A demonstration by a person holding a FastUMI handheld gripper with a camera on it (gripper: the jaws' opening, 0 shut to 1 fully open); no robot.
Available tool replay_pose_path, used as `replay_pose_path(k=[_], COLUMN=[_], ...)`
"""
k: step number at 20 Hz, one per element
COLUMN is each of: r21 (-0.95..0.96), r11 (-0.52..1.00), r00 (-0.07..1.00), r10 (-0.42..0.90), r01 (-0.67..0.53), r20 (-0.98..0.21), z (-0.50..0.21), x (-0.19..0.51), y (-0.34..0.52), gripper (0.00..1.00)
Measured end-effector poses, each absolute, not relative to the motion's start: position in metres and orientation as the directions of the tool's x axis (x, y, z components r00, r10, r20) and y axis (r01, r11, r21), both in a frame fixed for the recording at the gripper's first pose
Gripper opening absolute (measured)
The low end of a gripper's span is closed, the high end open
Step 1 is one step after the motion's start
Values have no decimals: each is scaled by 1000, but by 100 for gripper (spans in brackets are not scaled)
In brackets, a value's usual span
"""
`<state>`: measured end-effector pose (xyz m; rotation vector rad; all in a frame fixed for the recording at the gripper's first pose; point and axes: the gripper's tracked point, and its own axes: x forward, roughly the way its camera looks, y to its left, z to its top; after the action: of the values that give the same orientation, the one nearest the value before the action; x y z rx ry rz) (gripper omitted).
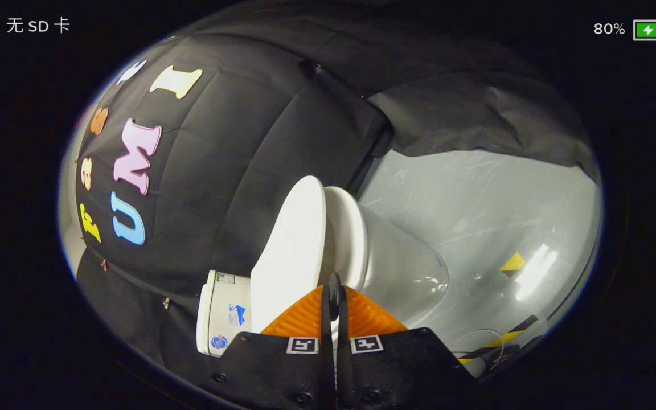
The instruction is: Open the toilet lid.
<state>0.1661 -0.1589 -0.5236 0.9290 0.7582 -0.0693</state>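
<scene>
The view is rolled sideways, so the white toilet lies tilted just ahead of the fingers. Its lid [291, 250] is lifted a little off the seat [346, 239], with a narrow gap between them. The bowl [405, 273] runs beyond the seat and the tank [221, 313] sits behind the lid. My gripper [333, 296] is shut, its fingers pressed together with nothing visibly between them. The tips sit at the near end of the gap between lid and seat, touching or nearly touching the lid's rim.
Black cloth wall [248, 142] hangs behind the tank and lid. The pale glossy floor [493, 210] spreads around the bowl, with yellow-black tape marks [513, 263] and a thin cable [484, 339] on it.
</scene>
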Motion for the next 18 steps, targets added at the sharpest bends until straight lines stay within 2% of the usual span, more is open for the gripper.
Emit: replay_pose_path(k=[3,11,18], r21=[647,606,500], r11=[663,752,853], r00=[732,790,823], r10=[216,196,173], r01=[376,259,150], r20=[-646,-581,-541], z=[-504,-420,-333], x=[170,179,182], y=[-150,-114,-45], gripper=[5,5,5])
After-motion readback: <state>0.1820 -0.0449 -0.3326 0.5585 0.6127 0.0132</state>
